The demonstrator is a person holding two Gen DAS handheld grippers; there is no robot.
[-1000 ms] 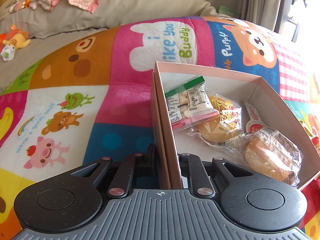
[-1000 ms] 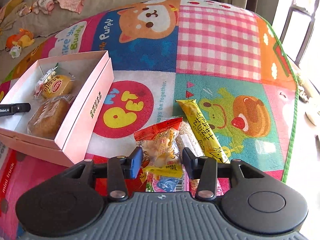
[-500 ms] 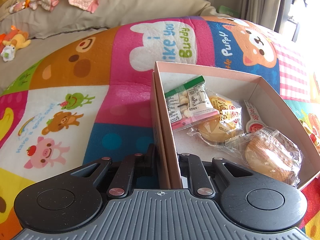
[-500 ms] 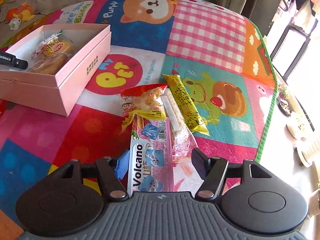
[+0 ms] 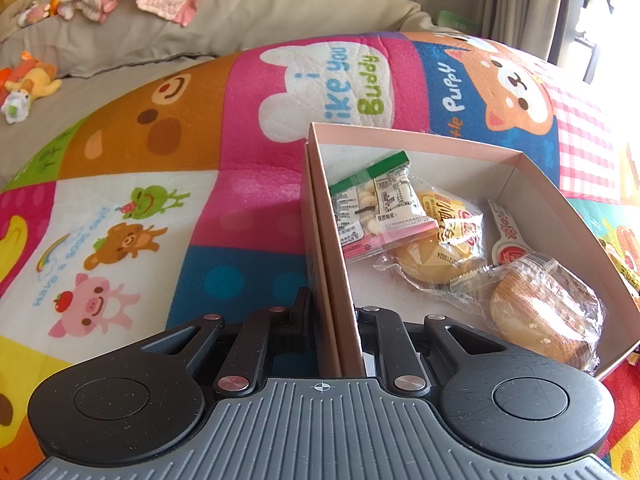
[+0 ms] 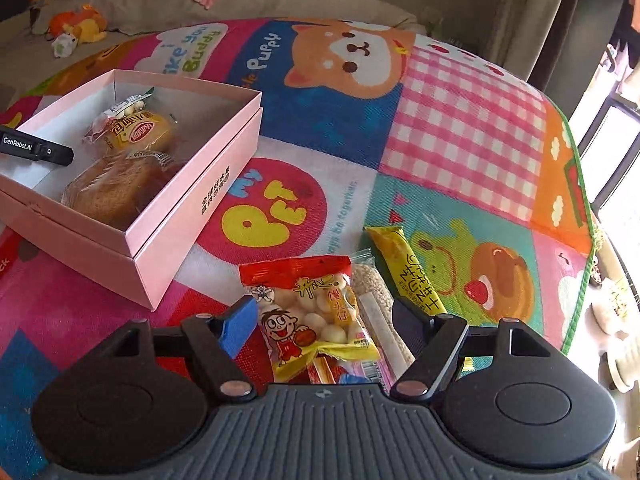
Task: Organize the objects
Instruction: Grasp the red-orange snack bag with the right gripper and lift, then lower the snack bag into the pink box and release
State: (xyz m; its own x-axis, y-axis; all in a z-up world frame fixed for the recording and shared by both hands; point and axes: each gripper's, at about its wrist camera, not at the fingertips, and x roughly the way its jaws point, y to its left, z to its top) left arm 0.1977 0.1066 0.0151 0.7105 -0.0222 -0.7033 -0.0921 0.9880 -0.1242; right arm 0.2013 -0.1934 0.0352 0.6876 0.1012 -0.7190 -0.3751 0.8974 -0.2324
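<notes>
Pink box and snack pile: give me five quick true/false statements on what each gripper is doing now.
1. The left gripper is clamped on a side wall of the pink box. True.
2. The right gripper grips the yellow bar. False: it is open, with the red and yellow snack bag between its fingers.
3. The box is empty. False: it holds several wrapped snacks, including a round cake.
4. The yellow bar lies on the mat, outside the box. True.
5. The box has a lid on. False: its top is open.

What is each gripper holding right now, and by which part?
The left gripper clamps the box by its near side wall. The right gripper, open, holds nothing.
</notes>
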